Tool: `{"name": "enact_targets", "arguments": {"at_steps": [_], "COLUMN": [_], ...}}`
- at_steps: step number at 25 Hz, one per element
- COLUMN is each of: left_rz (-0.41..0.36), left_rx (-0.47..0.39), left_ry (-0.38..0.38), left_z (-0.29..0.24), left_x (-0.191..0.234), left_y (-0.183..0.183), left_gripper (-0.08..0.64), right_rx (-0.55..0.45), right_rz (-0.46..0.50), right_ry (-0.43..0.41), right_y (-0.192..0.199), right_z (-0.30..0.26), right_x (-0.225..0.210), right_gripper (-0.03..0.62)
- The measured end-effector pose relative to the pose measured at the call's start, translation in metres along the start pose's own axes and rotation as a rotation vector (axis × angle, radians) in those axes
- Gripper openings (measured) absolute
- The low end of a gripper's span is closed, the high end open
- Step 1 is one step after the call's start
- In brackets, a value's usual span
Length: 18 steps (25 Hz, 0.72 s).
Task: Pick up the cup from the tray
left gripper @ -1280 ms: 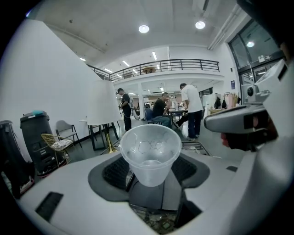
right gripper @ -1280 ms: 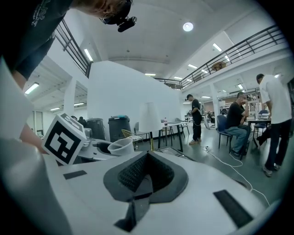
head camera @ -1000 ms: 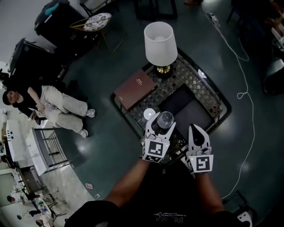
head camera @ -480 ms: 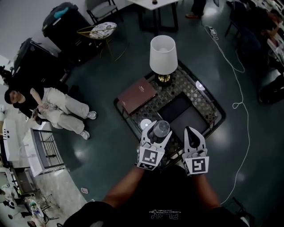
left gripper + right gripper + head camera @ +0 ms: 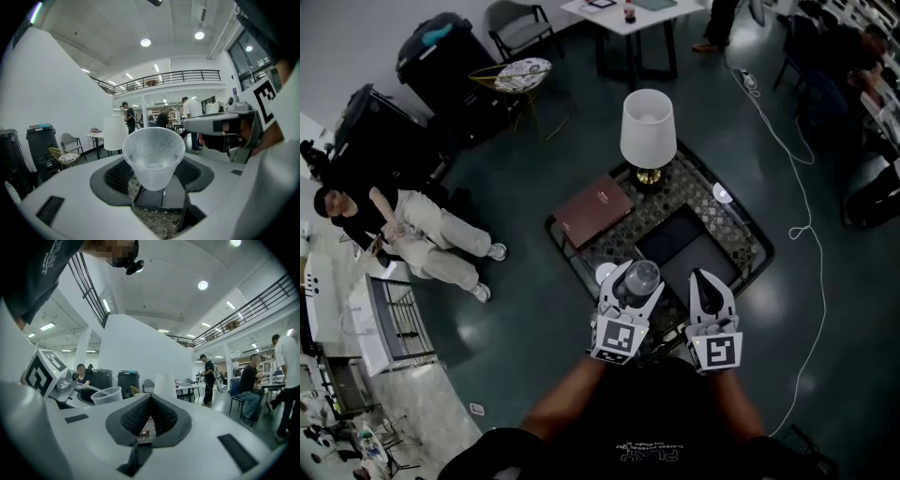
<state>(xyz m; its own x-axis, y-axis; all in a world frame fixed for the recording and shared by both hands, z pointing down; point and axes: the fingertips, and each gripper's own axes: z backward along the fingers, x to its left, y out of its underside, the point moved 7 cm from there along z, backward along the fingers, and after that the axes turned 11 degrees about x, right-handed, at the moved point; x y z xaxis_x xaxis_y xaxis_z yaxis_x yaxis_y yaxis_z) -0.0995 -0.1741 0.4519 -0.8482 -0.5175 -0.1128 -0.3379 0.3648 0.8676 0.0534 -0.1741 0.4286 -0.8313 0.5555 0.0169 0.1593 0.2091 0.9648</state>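
Standing over a low bench (image 5: pixel 741 220) with a patterned top and a dark frame, a person holds a clear plastic cup (image 5: pixel 642 275) in the left gripper (image 5: pixel 636 279). Its jaws are spread wide and pressed against the cup's sides. The left gripper view shows the cup upright, mouth up, wedged between the two black pads. In the head view only the rim and upper wall show, the rest being covered by the jaws.

From above, the cup hangs over the bench's near corner, just beside the dark rectangular tray (image 5: pixel 698 246) and off it. How high it sits above the bench cannot be judged. The tray's near edge is covered by both grippers, and it is hard to make out whether the tray is one piece or two overlapping panels.

The right gripper (image 5: pixel 706 281) hovers alongside, over the tray's near end, jaws closed together with nothing between them.

Farther back on the bench stand a white-shaded lamp (image 5: pixel 648 129) on a brass base and a brown hardcover book (image 5: pixel 593 208). A small white disc (image 5: pixel 606 273) peeks out by the left gripper, half hidden and impossible to identify. A seated person (image 5: pixel 422 234) in pale trousers sits at the room's left, and a white cable (image 5: pixel 807 202) loops across the dark floor at right.
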Motion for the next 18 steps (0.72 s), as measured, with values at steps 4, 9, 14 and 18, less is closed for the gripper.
{"name": "enact_targets", "arguments": {"at_steps": [4, 9, 14, 18], "left_rz": [0.001, 0.004, 0.0, 0.0], "left_rx": [-0.003, -0.006, -0.002, 0.0], "left_ry": [0.002, 0.001, 0.0, -0.003], "left_z": [0.0012, 0.0062, 0.0057, 0.0046], "left_x": [-0.0018, -0.0032, -0.0068, -0.0078], "left_y": [-0.0019, -0.0015, -0.0011, 0.001], "left_gripper": [0.287, 0.287, 0.287, 0.287], "right_rx": [0.003, 0.004, 0.001, 0.005], "right_rz": [0.003, 0.003, 0.003, 0.002], "right_ry": [0.0, 0.002, 0.003, 0.004], "right_y": [-0.0015, -0.0014, -0.0013, 0.0014], "right_z": [0.0, 0.0037, 0.0068, 0.0076], "right_x": [0.0004, 0.0028, 0.0009, -0.0004], "right_gripper": [0.003, 0.003, 0.003, 0.003]}}
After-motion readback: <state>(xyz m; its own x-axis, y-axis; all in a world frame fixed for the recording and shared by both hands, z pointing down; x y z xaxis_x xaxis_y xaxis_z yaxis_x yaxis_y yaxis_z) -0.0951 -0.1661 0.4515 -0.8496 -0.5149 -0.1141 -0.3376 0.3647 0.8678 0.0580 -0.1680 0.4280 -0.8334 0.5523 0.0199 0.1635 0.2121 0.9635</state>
